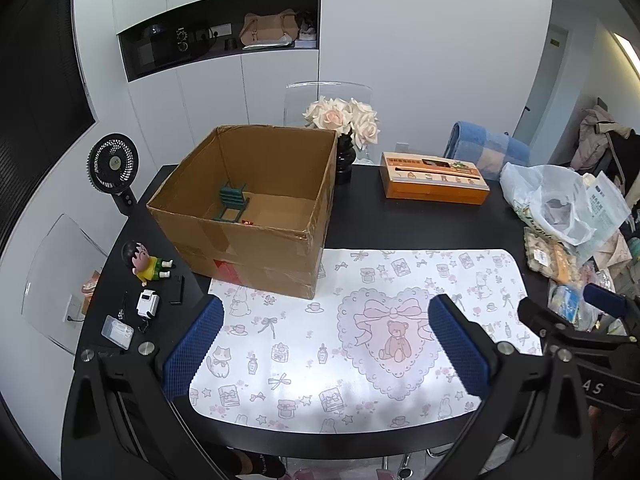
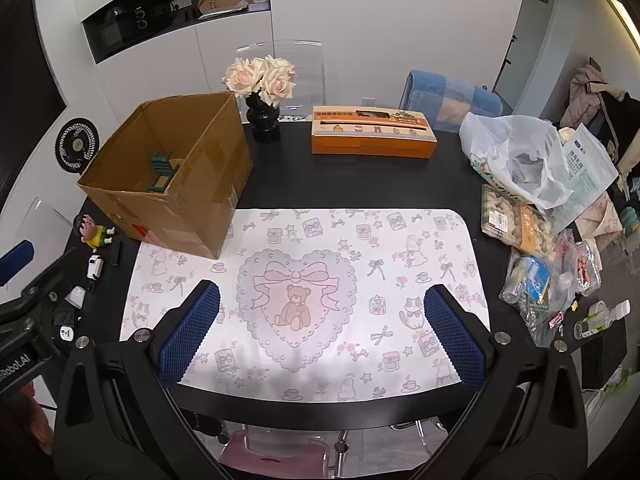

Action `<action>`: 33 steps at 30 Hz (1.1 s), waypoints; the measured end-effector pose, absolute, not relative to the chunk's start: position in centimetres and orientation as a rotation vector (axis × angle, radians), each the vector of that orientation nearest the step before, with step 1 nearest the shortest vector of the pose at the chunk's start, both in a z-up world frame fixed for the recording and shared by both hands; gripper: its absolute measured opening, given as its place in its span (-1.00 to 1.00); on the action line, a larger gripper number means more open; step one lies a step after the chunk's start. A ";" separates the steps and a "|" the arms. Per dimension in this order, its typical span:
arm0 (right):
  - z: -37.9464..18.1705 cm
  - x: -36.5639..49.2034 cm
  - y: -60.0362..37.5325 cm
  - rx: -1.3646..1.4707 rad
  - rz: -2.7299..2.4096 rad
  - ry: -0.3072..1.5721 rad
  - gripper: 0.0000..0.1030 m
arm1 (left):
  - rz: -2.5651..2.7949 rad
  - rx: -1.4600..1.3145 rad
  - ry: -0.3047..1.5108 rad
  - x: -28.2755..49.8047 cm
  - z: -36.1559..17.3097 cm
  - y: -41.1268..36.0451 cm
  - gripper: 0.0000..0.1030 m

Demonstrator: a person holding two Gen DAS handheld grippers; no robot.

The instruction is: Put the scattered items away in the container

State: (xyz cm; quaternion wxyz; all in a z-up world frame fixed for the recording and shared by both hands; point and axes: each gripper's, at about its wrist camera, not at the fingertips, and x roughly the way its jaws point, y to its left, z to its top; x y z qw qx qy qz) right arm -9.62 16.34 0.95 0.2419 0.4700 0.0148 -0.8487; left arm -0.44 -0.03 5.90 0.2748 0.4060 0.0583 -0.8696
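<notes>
Both grippers — left gripper (image 1: 326,344), right gripper (image 2: 322,330) — are held wide open, empty; the small yellow-shirted plastic figurine (image 1: 145,261) is judged light, rigid, best pinched across its torso.

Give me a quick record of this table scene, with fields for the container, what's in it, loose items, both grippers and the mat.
container: cardboard box, open top, standing on the black table with one corner on the mat
inside box: small green chair
loose items: toy figure, small white gadget and clear case, all left of the box
left gripper: open, empty, above the mat
right gripper: open, empty, above the mat
mat: white with pink bear heart print, nothing loose on it
</notes>
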 end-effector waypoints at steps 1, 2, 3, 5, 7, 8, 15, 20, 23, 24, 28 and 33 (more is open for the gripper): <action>1.0 -9.7 16.4 1.285 -2.314 0.033 1.00 | -2.340 1.093 0.156 -0.5 5.9 0.1 0.98; 1.0 -9.7 16.5 1.284 -2.314 0.030 1.00 | -2.341 1.095 0.152 -0.6 5.9 0.2 0.98; 1.0 -9.7 16.6 1.283 -2.314 0.030 1.00 | -2.343 1.095 0.148 -0.7 5.9 0.3 0.98; 1.0 -9.7 16.7 1.282 -2.310 0.028 1.00 | -2.345 1.095 0.146 -0.7 5.9 0.4 0.98; 1.0 -9.7 16.8 1.281 -2.307 0.025 1.00 | -2.346 1.094 0.146 -0.8 6.0 0.5 0.98; 1.1 -9.7 16.8 1.280 -2.308 0.026 1.00 | -2.345 1.094 0.145 -0.8 6.0 0.5 0.98; 1.6 -8.9 16.5 1.293 -2.319 0.003 1.00 | -2.340 1.100 0.145 -1.0 6.0 0.9 0.98; 1.4 -9.6 16.7 1.289 -2.303 0.011 1.00 | -2.326 1.094 0.120 -1.1 6.0 1.3 0.98; 1.4 -9.7 16.7 1.289 -2.296 0.018 1.00 | -2.307 1.092 0.116 -0.9 6.0 1.2 0.98; 1.4 -9.7 16.7 1.290 -2.295 0.016 1.00 | -2.300 1.095 0.116 -0.9 5.9 1.1 0.98; 1.2 -9.7 16.6 1.298 -2.289 0.017 1.00 | -2.303 1.102 0.134 -0.8 5.7 0.9 0.98; 1.0 -9.4 16.5 1.304 -2.289 0.012 1.00 | -2.303 1.098 0.146 -0.7 5.7 0.7 0.98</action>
